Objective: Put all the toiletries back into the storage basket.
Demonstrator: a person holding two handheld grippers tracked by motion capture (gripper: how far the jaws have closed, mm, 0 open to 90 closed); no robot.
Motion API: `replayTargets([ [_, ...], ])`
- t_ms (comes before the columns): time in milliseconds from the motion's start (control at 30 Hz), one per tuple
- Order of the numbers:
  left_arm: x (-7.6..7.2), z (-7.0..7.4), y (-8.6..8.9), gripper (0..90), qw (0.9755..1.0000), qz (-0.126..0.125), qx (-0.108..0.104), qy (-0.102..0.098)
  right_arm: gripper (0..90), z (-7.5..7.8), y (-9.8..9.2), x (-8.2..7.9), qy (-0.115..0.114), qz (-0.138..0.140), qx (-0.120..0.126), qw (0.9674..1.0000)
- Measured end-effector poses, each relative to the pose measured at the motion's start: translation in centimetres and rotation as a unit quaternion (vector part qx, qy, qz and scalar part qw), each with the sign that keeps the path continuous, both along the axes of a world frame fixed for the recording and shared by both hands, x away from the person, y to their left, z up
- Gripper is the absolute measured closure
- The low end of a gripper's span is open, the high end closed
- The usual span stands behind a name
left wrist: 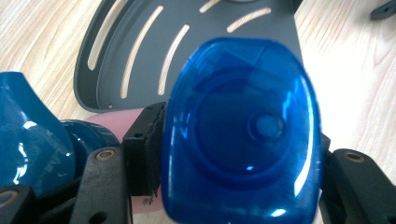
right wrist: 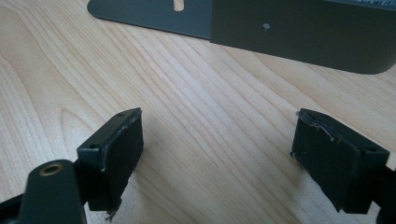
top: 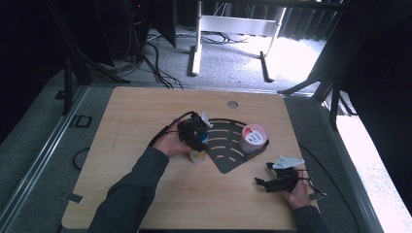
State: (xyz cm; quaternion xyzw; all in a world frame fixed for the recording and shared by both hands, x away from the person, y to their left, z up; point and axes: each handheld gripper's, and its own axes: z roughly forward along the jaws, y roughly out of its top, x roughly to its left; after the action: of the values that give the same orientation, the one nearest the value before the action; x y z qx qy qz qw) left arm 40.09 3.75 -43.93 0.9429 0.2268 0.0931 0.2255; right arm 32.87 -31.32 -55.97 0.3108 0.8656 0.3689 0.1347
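Observation:
A bottle with a pale pink body (top: 197,156) and a translucent blue flip cap (left wrist: 240,135) stands on the wooden table at the left tip of the dark slotted tray (top: 226,151). My left gripper (top: 197,133) hangs over it pointing down, jaws open, with the cap between the pads (left wrist: 144,149) and the pink body below them. My right gripper (top: 262,174) rests low on the table to the right, near the front edge, open and empty. In its own view the right gripper (right wrist: 217,154) spans bare wood just short of the tray's wall (right wrist: 303,37).
A round tub with a red and white lid (top: 253,137) stands in the tray's right end. A glossy blue rounded shape (left wrist: 28,140) sits close beside the left jaw. The table (top: 145,111) has a cable hole (top: 232,104) at the back; a metal frame stands beyond.

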Motion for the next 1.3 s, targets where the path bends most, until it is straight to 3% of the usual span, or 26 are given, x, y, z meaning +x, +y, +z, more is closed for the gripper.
replayTargets([
  [267,0.1,-0.6,-0.3,41.5,0.9996,-0.007,0.027,0.003,16.3,0.0,0.0,0.0,0.0,0.0,0.0,1.0],
  [500,-0.2,-0.6,-0.6,43.0,0.9987,-0.014,0.048,-0.011,16.3,0.0,0.0,0.0,0.0,0.0,0.0,1.0],
  [733,0.1,-0.9,-0.6,44.2,0.9986,-0.016,0.051,0.003,16.3,0.0,0.0,0.0,0.0,0.0,0.0,1.0],
  [1300,-0.1,-1.4,-0.9,45.1,0.9974,-0.018,0.069,0.009,16.3,0.0,0.0,0.0,0.0,0.0,0.0,1.0],
])
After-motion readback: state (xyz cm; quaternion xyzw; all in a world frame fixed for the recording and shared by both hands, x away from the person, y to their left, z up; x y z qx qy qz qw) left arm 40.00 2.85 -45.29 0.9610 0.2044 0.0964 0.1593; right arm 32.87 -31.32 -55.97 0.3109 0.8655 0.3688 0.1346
